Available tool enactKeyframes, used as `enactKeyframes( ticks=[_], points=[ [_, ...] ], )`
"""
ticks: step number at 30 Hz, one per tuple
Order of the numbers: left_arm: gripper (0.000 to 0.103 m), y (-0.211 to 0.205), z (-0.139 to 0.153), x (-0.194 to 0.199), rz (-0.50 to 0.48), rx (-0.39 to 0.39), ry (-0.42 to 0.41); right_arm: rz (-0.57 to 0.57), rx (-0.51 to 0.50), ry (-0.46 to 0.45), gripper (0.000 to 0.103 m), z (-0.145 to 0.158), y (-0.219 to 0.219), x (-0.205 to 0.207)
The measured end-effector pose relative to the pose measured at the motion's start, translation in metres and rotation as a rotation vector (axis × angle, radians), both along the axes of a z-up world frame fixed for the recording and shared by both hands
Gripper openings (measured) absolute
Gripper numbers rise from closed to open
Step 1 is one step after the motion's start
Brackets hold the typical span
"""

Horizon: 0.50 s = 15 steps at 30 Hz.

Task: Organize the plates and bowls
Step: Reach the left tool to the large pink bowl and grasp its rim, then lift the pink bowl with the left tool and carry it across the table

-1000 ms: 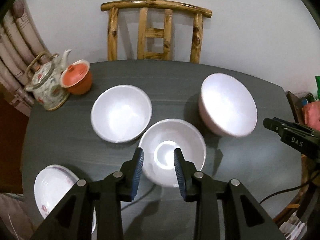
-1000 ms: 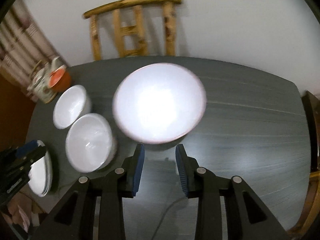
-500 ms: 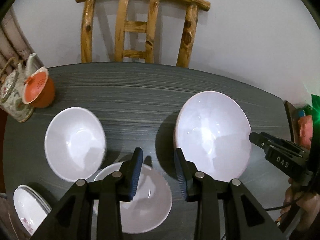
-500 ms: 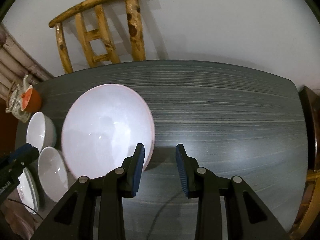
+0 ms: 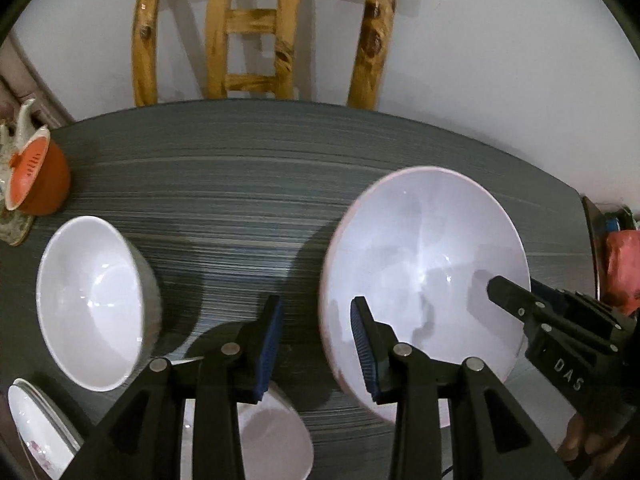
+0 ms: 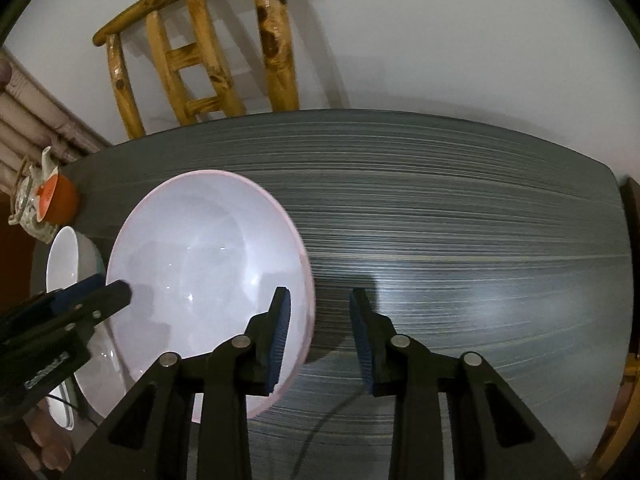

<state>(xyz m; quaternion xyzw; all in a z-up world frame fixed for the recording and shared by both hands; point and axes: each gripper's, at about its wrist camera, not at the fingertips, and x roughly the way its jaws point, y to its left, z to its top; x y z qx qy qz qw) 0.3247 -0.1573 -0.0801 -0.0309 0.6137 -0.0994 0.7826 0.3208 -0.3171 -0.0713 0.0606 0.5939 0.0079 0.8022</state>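
A large pink-rimmed bowl (image 5: pixel 424 276) stands on the dark table; it also shows in the right wrist view (image 6: pixel 204 276). My left gripper (image 5: pixel 316 344) is open, its jaws straddling the bowl's left rim. My right gripper (image 6: pixel 318 336) is open, its jaws straddling the bowl's right rim. A white bowl (image 5: pixel 92 304) sits to the left. Another white bowl (image 5: pixel 276 440) lies under my left gripper. A stack of plates (image 5: pixel 36 432) is at the lower left.
A wooden chair (image 5: pixel 256 32) stands behind the table against the wall. A teapot (image 5: pixel 12 184) and an orange lidded cup (image 5: pixel 40 176) sit at the table's left edge. The table's right half (image 6: pixel 480 248) is bare wood grain. Red items (image 5: pixel 620 268) lie off the right edge.
Both grippers have moved in toward the large bowl from either side; it now looms bigger, with each gripper's jaws around its rim. The small bowls have slid left and down in view.
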Motion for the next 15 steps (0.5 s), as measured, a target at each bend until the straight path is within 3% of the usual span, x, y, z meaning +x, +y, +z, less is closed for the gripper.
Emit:
enactKeyframes(
  ticks=[3,6,11,15],
  points=[
    [0.033,-0.003,-0.007,0.0,0.002,0.004,0.01,0.015,0.002,-0.002,0.022,-0.004,0.004,-0.001],
    [0.013,-0.009,-0.014,0.0,-0.014,0.003,0.026,0.016,-0.002,-0.003,0.017,-0.009,0.006,-0.001],
    [0.009,-0.013,-0.019,-0.001,-0.016,0.034,0.007,0.001,0.003,0.001,0.008,-0.015,0.006,-0.005],
    [0.009,-0.017,-0.02,-0.003,-0.035,0.04,0.009,-0.024,0.01,-0.006,0.007,-0.014,0.003,-0.007]
  ],
)
